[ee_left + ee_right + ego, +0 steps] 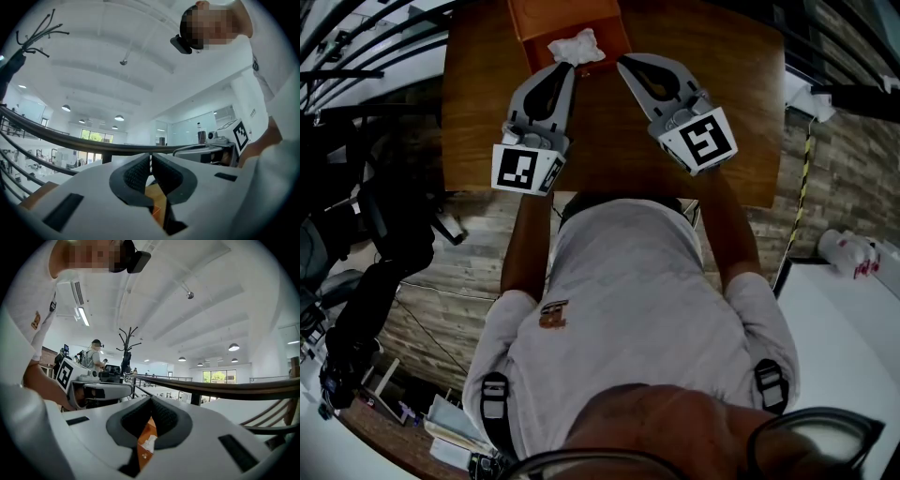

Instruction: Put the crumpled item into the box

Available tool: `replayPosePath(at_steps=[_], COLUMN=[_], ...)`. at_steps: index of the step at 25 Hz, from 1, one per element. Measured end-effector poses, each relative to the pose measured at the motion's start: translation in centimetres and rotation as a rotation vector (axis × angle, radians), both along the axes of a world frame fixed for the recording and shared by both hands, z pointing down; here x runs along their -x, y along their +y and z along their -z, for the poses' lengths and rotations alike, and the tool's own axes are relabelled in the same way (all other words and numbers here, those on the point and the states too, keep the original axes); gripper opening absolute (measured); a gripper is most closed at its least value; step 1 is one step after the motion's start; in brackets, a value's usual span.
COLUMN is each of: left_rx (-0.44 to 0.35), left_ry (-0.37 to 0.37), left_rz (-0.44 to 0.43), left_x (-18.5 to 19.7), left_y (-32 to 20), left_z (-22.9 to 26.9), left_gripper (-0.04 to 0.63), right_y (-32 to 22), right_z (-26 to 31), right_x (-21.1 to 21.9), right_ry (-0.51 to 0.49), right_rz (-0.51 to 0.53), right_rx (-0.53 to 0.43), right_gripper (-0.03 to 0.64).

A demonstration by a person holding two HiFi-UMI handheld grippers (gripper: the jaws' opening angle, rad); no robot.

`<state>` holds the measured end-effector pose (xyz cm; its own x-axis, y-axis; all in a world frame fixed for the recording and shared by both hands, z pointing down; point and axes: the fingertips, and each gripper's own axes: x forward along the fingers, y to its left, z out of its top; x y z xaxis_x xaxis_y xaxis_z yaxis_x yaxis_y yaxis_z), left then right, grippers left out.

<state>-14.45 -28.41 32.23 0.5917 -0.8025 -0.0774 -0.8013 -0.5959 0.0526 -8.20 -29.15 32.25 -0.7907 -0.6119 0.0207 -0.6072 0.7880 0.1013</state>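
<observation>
The crumpled white item (pixel 577 46) lies in the orange box (pixel 534 21) at the far edge of the wooden table (pixel 609 131). In the head view my left gripper (pixel 568 66) points at the box, with its tip right at the item's near edge. In the left gripper view its jaws (pixel 151 158) are shut, and I see nothing between the pads. My right gripper (pixel 622 62) lies beside the left one, its tip just right of the item and apart from it. Its jaws (pixel 151 400) are shut and empty. Through its jaw gap I see orange box and a bit of white.
The table is small, with wood-plank floor all round it. Dark railings (pixel 366 37) run along the far left. A white surface with a bottle (pixel 848 251) stands at the right. The person's torso fills the lower middle of the head view.
</observation>
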Motion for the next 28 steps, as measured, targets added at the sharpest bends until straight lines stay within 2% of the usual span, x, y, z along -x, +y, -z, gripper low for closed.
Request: replayPosePath(at_steps=[5,9,14,23,28], left_rx=[-0.069,-0.116,-0.121,-0.133,-0.129], left_ry=[0.001,0.006,0.020,-0.013,-0.015], left_rz=[-0.038,-0.113,-0.188,-0.255,-0.231], left_x=[0.1,-0.9,-1.5,-3.1,-4.6], left_y=[1.9,3.3,4.6,6.9,10.0], left_z=[1.2,1.7,1.7,0.5,0.5], left_gripper=[0.020,0.020,0.020,0.020,0.020], right_y=[1.8,2.8,3.8,6.7,9.7], right_z=[-0.1,-0.1,1.6,0.6,0.8], right_x=[0.6,1.1,2.0,0.6,-0.4], right_ry=[-0.015,-0.045,-0.130,-0.119,-0.113], right_rz=[0.008,0.033,0.058,0.080,0.140], right_rx=[0.033,0.048,0.002,0.019,0.006], right_gripper=[0.031,0.032,0.032,0.031,0.031])
